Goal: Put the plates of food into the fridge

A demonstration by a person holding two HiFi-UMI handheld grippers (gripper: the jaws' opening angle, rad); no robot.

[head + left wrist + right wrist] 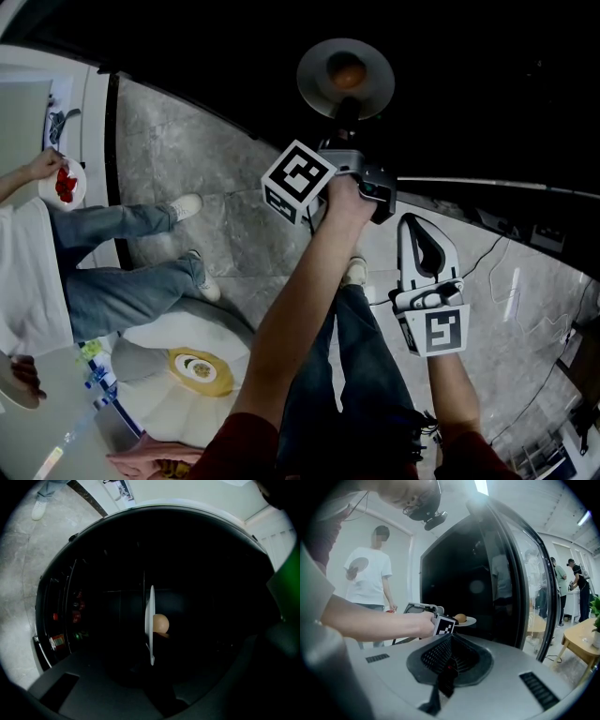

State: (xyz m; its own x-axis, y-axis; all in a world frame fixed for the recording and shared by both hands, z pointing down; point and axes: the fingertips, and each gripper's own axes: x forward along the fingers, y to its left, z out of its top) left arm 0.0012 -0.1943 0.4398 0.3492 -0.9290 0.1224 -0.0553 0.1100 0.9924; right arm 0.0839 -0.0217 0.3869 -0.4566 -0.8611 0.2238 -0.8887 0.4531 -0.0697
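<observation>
at the mouth of the dark fridge [454,569] the job looks barely begun: one plate [345,77] with a round bun-like thing on it is held at the opening, not yet on a shelf, and another plate of food [200,367] sits on the white table [225,422]. the left gripper [347,111] pinches the first plate's rim, jaws nearly together. the right gripper [424,246] is pressed together on nothing.

At centre frame, the left gripper [455,621] is holding a plate [470,620] bearing a round tan food item [460,618] before the dark fridge [454,569].
</observation>
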